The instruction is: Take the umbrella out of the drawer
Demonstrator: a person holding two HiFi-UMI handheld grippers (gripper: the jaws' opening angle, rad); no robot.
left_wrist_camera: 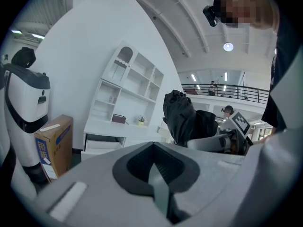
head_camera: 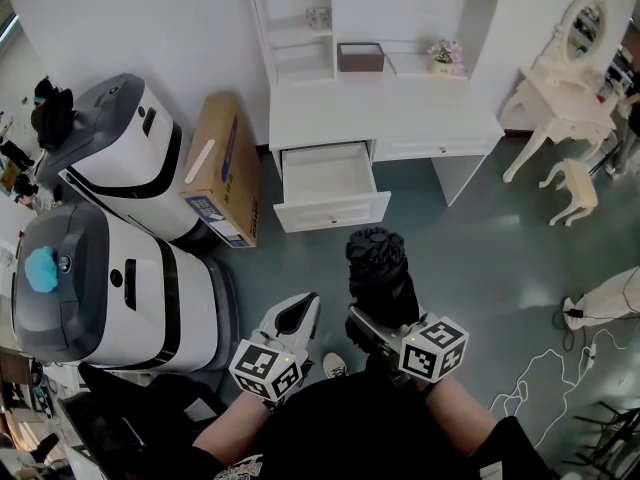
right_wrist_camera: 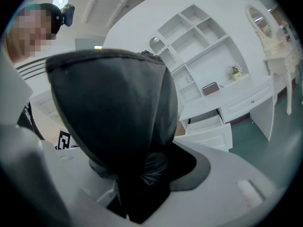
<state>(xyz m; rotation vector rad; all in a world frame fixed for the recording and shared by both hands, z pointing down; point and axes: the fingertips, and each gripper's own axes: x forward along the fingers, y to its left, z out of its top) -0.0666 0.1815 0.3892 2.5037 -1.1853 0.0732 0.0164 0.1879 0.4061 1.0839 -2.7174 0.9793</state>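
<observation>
A black folded umbrella (head_camera: 378, 273) stands upright in my right gripper (head_camera: 372, 320), which is shut on its lower end; in the right gripper view the umbrella (right_wrist_camera: 118, 117) fills the space between the jaws. My left gripper (head_camera: 291, 318) is beside it on the left, shut with nothing in it; the umbrella (left_wrist_camera: 182, 117) appears to its right in the left gripper view. The white desk's drawer (head_camera: 328, 186) stands pulled open and looks empty, well ahead of both grippers.
A white desk with shelves (head_camera: 380, 108) stands against the wall. A cardboard box (head_camera: 225, 168) leans left of the drawer. Two white-and-black machines (head_camera: 110, 228) stand at the left. A white dressing table and stool (head_camera: 565, 118) are at the right. Cables (head_camera: 560, 378) lie on the floor.
</observation>
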